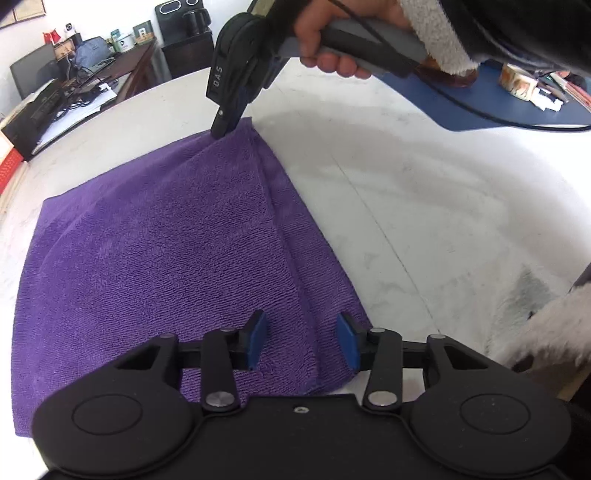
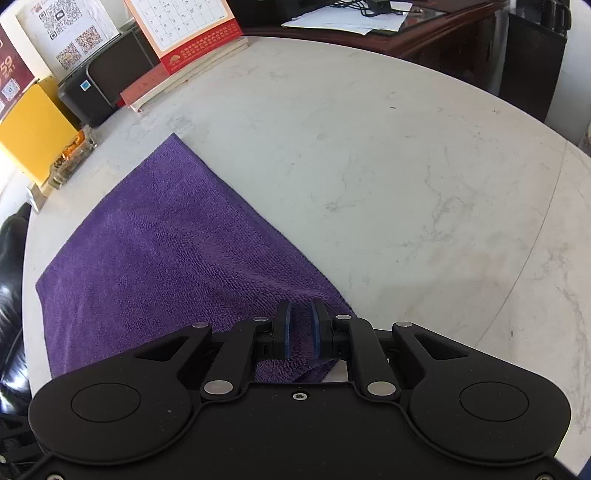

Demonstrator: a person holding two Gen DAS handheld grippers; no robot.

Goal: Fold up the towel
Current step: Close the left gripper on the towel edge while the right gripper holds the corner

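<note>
1. One purple towel (image 1: 166, 240) lies on the white marbled table (image 1: 424, 192), already folded over, with a doubled layer showing along its right-hand edge in the left wrist view.
2. Left claw (image 1: 302, 341): its blue pads (image 1: 258, 332) stand apart over the near right corner of the towel. The cloth lies between and below them; the pads do not press on it.
3. Right claw (image 2: 300, 328): its blue pads (image 2: 284, 328) are drawn close together with a ridge of purple cloth clamped between them, at the towel (image 2: 159, 258) corner nearest that camera.
4. The left wrist view confirms this: the right claw (image 1: 221, 131) comes down at a slant onto the far corner of the towel, tip in contact with the cloth, which rises in slight creases toward it.
5. A person's hand (image 1: 332, 40) grips the grey handle of the right claw; a fleecy white cuff (image 1: 439, 40) shows at the wrist.
6. Remaining towel area lies flat, its far edge straight against the table (image 2: 388, 177).
7. Beyond the table edge: a desk calendar (image 2: 184, 26), a black printer (image 2: 99, 88) and a yellow box (image 2: 33, 136) in the right wrist view; a blue mat (image 1: 498, 107) with a roll of tape (image 1: 517, 81) in the left wrist view.
</note>
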